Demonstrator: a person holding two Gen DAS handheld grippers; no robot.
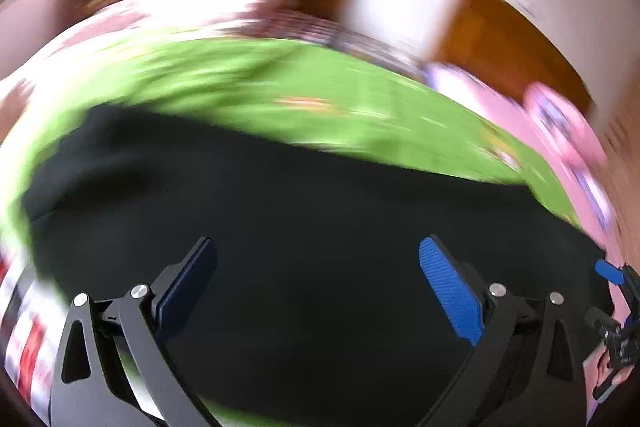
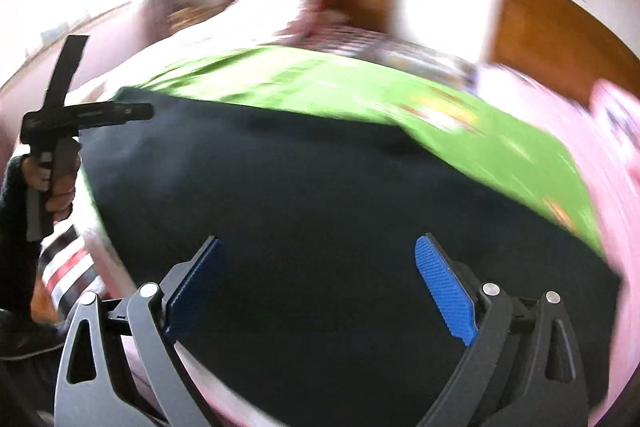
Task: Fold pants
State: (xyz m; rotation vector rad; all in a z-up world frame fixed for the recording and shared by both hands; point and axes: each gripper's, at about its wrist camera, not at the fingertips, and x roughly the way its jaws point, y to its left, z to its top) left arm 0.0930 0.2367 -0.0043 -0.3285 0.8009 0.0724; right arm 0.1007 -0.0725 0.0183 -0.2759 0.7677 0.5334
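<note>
Green bedding with a blurred print covers the surface under both cameras, and dark pants lie spread across it, both views smeared by motion.

From the left wrist, the left gripper has its jaws spread wide with nothing between them but the black cloth of the pants below. Whether the blue pads touch the fabric cannot be told. The pants fill the whole span between and ahead of the jaws, their far edge running from upper left down to the right against the green bedding. Beyond the right jaw, pink fabric borders the green, and the other tool's blue tip shows at the frame edge. Past the left jaw lies a red, white and black striped cloth. Farther ahead stand a brown wooden headboard and a pale wall.

From the right wrist, the right gripper is likewise wide open and holds nothing, with the pants lying between and ahead of its jaws. Off to the left of the left jaw, a hand grips the handle of the other tool, raised beside the pants' left edge. Green bedding lies beyond, pink fabric to the right.
</note>
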